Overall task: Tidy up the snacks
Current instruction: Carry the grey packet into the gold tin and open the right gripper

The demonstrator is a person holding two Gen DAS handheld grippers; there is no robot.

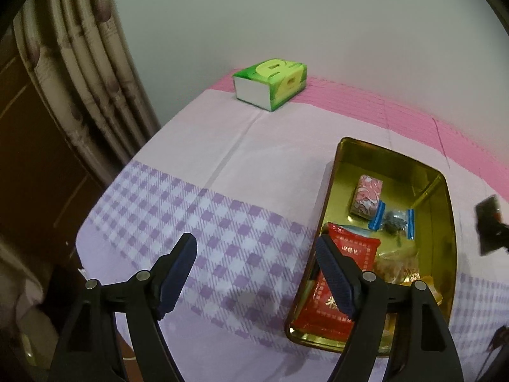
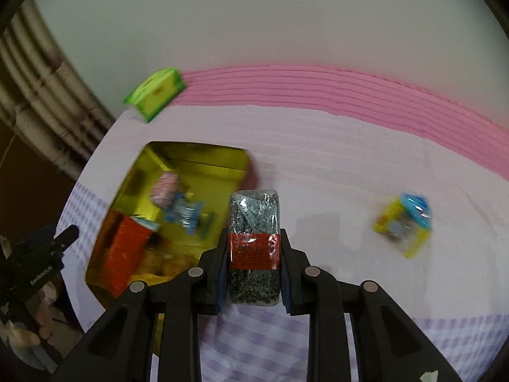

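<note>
Right gripper (image 2: 254, 273): fingers clamped on a clear packet of dark speckled snack (image 2: 254, 222) with a red label band, held above the worktop (image 2: 318, 165) beside the gold tin (image 2: 203, 165). Left gripper (image 1: 254, 273): fingers wide, empty.

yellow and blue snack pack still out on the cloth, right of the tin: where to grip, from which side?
Judging from the blurred right wrist view, the yellow and blue pack lies flat and alone on the cloth, clear of the tin. Probably come from above and pinch across its narrower width at mid-body; exact edges are unclear.
</note>
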